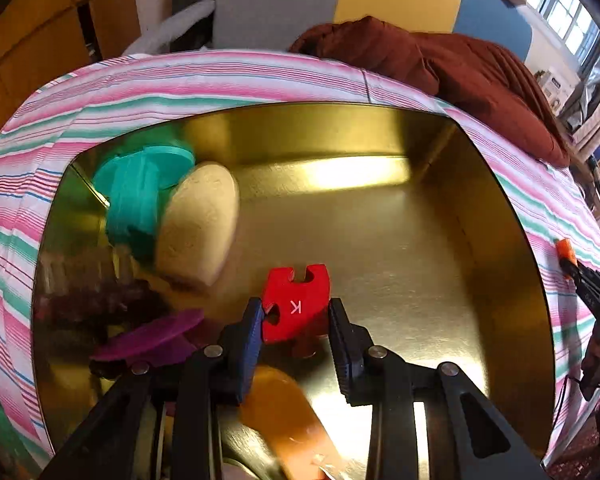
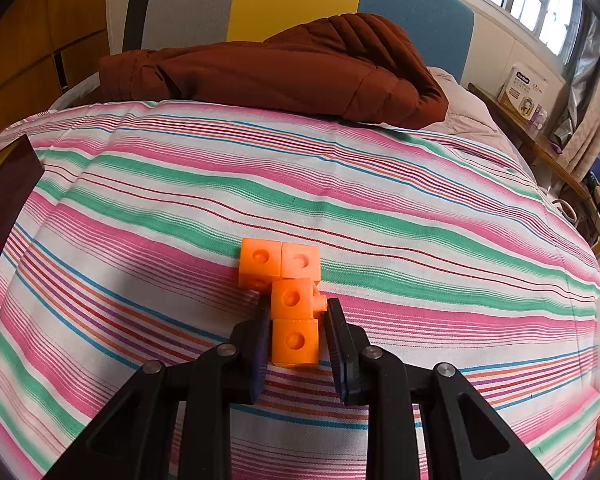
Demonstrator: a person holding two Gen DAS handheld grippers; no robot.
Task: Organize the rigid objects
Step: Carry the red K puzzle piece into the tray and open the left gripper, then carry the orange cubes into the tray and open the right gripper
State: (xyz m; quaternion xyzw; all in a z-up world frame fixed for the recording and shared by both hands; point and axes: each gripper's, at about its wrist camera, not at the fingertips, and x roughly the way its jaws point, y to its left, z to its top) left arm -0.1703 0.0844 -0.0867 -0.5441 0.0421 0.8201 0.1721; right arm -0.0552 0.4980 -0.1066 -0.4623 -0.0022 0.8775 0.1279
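A red puzzle piece point(image 1: 296, 304) is clamped in the left gripper point(image 1: 296, 320) over the gold tin point(image 1: 500, 216). Orange linked cubes point(image 2: 292, 300), resting on the striped sheet point(image 2: 380, 208), are pinched by the right gripper point(image 2: 296, 332).

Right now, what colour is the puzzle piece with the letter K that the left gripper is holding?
Red, with a white K. The puzzle piece shows best in the left wrist view, over the gold tin.

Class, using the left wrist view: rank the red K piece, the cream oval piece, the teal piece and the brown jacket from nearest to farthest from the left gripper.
1. Red K piece: between the left gripper's fingers.
2. Cream oval piece: up-left, inside the gold tin.
3. Teal piece: behind it, in the tin's far-left corner.
4. Brown jacket: beyond the tin, on the striped cloth.
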